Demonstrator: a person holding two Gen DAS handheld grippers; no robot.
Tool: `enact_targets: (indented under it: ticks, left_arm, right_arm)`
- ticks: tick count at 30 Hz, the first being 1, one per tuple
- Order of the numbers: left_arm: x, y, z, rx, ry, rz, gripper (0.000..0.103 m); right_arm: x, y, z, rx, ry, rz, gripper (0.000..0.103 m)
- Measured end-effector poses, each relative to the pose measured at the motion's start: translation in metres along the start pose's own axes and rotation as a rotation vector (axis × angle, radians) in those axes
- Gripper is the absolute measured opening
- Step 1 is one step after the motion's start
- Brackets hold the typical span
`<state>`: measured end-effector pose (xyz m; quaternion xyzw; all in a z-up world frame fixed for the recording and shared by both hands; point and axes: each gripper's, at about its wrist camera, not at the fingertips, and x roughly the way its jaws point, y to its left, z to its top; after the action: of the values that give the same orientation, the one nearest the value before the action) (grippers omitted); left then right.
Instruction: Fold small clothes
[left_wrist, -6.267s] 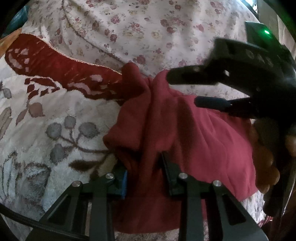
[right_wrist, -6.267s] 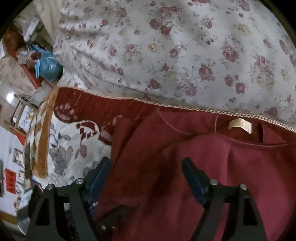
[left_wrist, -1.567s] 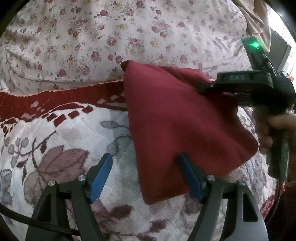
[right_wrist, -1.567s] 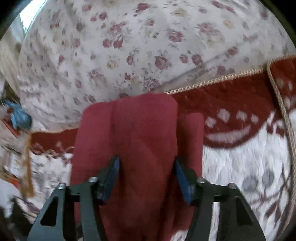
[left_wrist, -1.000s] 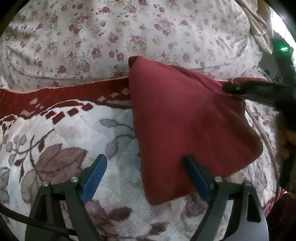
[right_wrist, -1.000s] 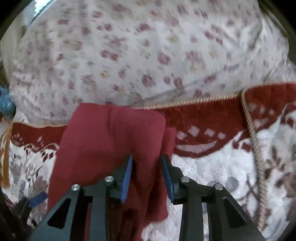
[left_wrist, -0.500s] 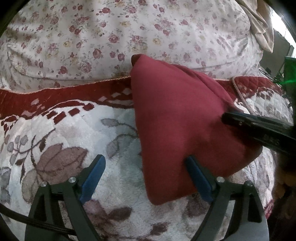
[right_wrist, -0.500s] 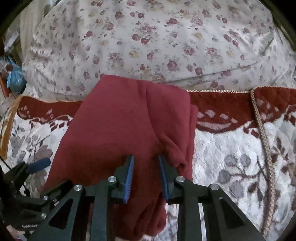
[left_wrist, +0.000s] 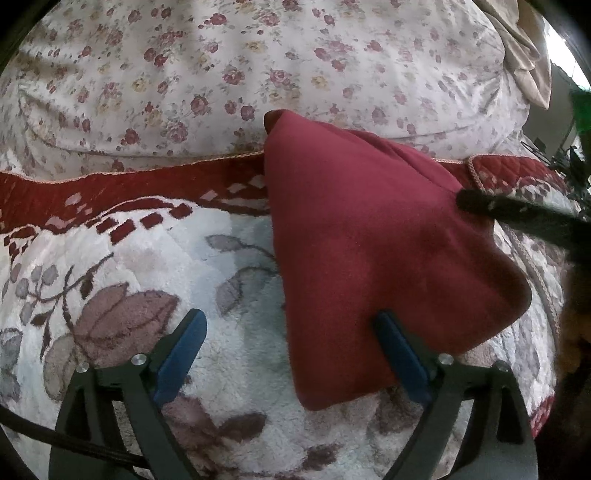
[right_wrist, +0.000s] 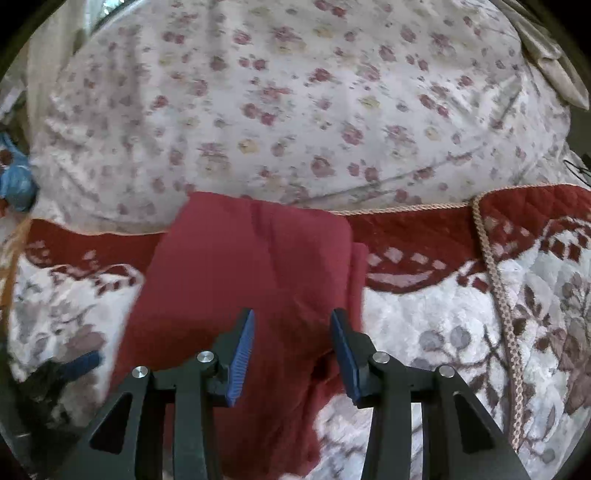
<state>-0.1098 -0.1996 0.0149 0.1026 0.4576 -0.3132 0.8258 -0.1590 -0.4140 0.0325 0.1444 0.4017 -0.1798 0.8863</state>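
Note:
A dark red garment (left_wrist: 369, 236) lies folded into a compact block on the quilted blanket (left_wrist: 110, 280); it also shows in the right wrist view (right_wrist: 243, 273). My left gripper (left_wrist: 291, 343) is open and empty, its jaws straddling the garment's near left corner. My right gripper (right_wrist: 291, 343) is open just above the garment's near right part, holding nothing. One finger of the right gripper (left_wrist: 517, 214) reaches in from the right over the garment's right edge.
A floral-print duvet (left_wrist: 258, 66) bulges behind the garment. The blanket's red border with gold cord (right_wrist: 491, 266) runs along the back and right. A blue bag (right_wrist: 14, 181) sits at the far left edge.
My right gripper has opened, let go of the garment's right fold and drawn back a little. The garment now lies flat. The left gripper has barely moved.

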Motion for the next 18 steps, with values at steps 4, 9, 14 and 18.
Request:
enact_targets:
  ticks: [4,9,14,18]
  left_arm:
    - [0.002,0.0,0.001,-0.002,0.002,-0.001,0.095]
    - [0.002,0.001,0.001,-0.011,0.006,-0.01,0.096]
    - [-0.008,0.01,0.01,-0.049,-0.036,-0.074,0.096]
    - [-0.006,0.016,0.02,-0.086,-0.039,-0.131,0.096]
  right_arm:
    - [0.03,-0.014,-0.011,0.044,0.064,0.004,0.044]
    - [0.028,-0.02,-0.012,0.062,0.05,0.037,0.046]
    - [0.026,-0.038,-0.022,0.122,0.029,0.108,0.083]
    - [0.032,-0.061,-0.032,0.197,0.013,0.207,0.093]
